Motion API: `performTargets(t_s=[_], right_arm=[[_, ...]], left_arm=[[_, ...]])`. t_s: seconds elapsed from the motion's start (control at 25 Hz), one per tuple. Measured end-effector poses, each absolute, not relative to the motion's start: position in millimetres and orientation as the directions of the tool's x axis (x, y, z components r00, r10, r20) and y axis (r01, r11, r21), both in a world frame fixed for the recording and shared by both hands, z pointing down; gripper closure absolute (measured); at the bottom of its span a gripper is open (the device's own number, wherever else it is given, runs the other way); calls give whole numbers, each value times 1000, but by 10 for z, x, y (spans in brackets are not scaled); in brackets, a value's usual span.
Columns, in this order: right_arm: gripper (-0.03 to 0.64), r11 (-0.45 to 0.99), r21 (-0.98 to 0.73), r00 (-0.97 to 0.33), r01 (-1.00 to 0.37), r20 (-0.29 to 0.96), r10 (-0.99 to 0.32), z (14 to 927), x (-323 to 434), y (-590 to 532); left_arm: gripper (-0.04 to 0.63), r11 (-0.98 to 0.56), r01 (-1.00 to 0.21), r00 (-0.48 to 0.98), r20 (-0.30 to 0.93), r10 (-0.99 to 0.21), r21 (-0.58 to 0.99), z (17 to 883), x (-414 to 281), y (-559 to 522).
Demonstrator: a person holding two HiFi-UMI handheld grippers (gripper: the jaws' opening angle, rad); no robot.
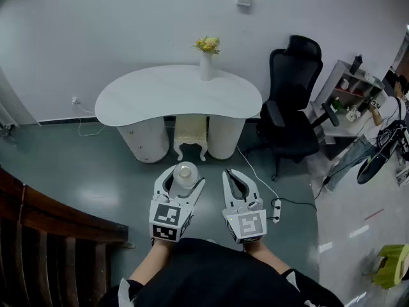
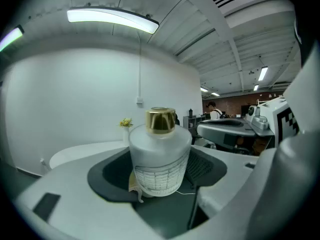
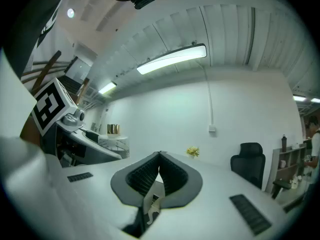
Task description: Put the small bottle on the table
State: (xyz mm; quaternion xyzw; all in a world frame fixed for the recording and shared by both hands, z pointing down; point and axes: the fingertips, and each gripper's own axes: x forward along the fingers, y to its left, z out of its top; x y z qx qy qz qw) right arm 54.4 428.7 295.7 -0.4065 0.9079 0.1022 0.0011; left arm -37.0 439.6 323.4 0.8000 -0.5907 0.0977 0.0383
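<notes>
1. Small bottle stood upright between the left gripper's fingers, gripped around its round frosted body, in the air well short of the bench. A slack squeeze could have let it slip.
2. Right gripper had its fingers pressed together on nothing, so it offered no support.
3. Letting go above the bench, or near its edge, could have toppled the bottle.
4. A long reach risked knocking the vase at the far edge.

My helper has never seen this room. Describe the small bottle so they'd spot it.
Before the white curved table, a person holds two grippers. The small bottle is clamped in the left gripper. Frosted white with a gold cap, it is the only thing held.
</notes>
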Motion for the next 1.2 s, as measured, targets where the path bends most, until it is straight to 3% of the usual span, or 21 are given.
performTargets(t_s=[0.52, 1.2], right_arm=[[594, 678, 169, -698, -715, -118, -706, 2935, 805, 4031], [594, 637, 143, -651, -757, -99, -752, 3106, 512, 2869]], left_arm=[[265, -266, -963, 253, 195, -948, -46, 3240, -79, 4143], [265, -304, -952, 289, 206, -935, -42, 3396, -490, 2982]])
